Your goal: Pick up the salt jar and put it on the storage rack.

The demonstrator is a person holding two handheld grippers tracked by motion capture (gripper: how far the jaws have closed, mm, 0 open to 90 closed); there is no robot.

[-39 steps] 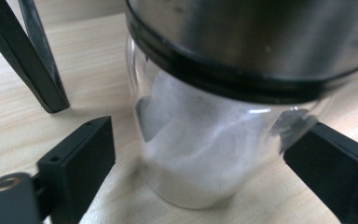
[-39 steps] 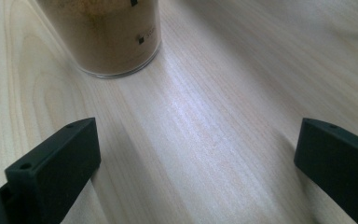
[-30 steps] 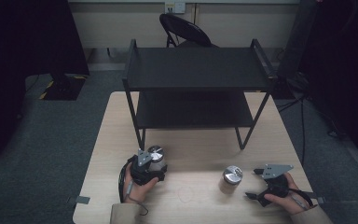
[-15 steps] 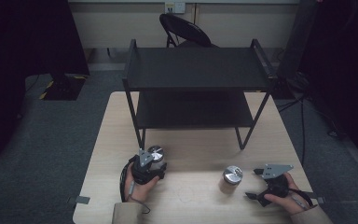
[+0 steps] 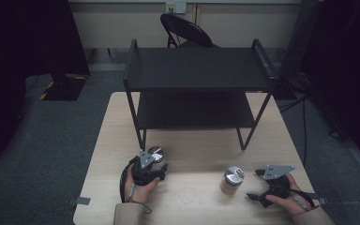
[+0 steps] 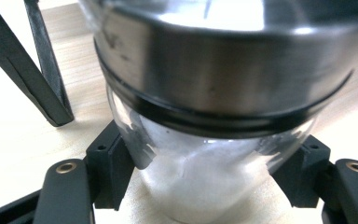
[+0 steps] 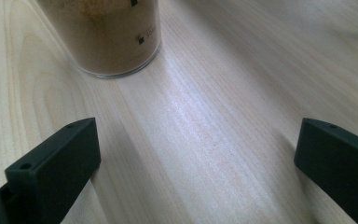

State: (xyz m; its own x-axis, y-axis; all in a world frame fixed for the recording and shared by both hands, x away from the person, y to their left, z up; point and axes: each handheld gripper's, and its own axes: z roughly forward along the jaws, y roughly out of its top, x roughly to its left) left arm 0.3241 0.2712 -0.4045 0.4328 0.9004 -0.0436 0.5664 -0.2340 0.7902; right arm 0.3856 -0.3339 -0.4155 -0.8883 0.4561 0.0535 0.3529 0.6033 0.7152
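**Operator:** My left tool has its jaws closed on the glass jar of white powder, low on the body, under the steel lid. From above, that jar sits on the bench just in front of the rack's front left leg.

**Observer:** And the right?

**Operator:** My right tool is spread wide and holds nothing. The brown-powder jar stands ahead of it and off to one side, well apart from the jaws.

**Observer:** What worries you?

**Operator:** The glass is smooth and rounded where the pads meet it. I judge it could slip or tilt on lifting, since the heavy lid sits above the grip. The rack leg is close too, so a careless swing could knock the jar against it.

**Observer:** Anything you can't make out?

**Operator:** The jar's base is cut off in the left gripper view, so I can't tell whether it touches the bench or is raised. The brown jar's top is cut off in the right gripper view, and its label is too small to read.
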